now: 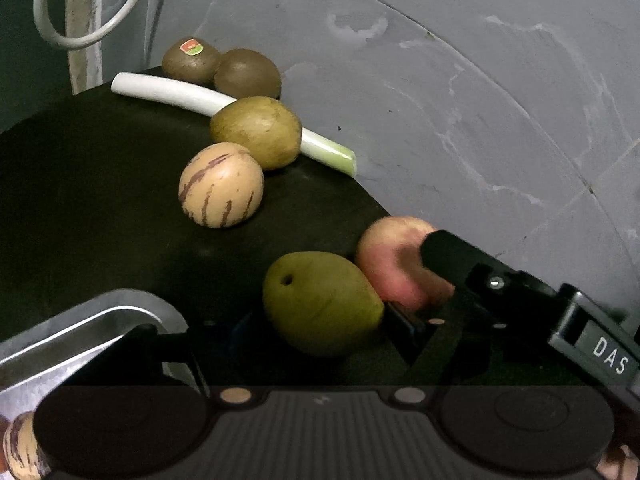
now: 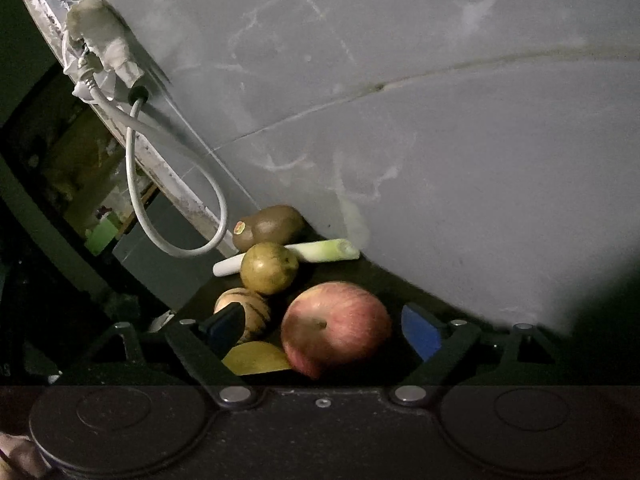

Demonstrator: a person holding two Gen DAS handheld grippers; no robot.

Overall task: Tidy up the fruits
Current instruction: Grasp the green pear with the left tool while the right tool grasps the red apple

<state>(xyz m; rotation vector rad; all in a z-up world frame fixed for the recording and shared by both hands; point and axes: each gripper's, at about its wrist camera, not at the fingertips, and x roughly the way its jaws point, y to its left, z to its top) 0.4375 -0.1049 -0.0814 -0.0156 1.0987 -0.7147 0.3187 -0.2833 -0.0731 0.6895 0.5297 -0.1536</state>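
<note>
Right wrist view: apple sits on the dark counter between the spread fingers of the right gripper, touching neither. Green pear lies just beside it. Advice: centre, close gently, avoid nudging pear. Left gripper's state cannot be told.

Matt black tabletop; fuzzy brown kiwis; smooth apple; scuffed grey wall.
</note>
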